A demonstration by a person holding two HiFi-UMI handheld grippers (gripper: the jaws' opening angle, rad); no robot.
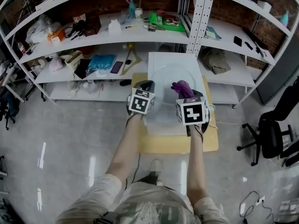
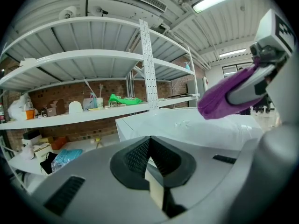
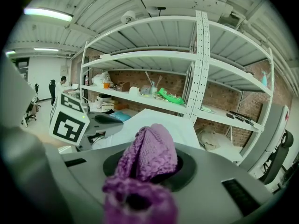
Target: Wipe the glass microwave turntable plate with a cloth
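Here, the left gripper (image 1: 145, 85) clamps the plate (image 1: 166, 76) at its rim; the right gripper (image 1: 188, 94) pinches a purple cloth (image 1: 181, 87) over it.

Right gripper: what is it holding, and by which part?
The right gripper is shut on the purple cloth, pinched at a bunched-up part, some sticking out beyond the jaws.

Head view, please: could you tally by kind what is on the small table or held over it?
Grippers: 2 (left gripper, right gripper)
Purple cloth: 1
Glass plate: 1
White board: 1
Total: 5
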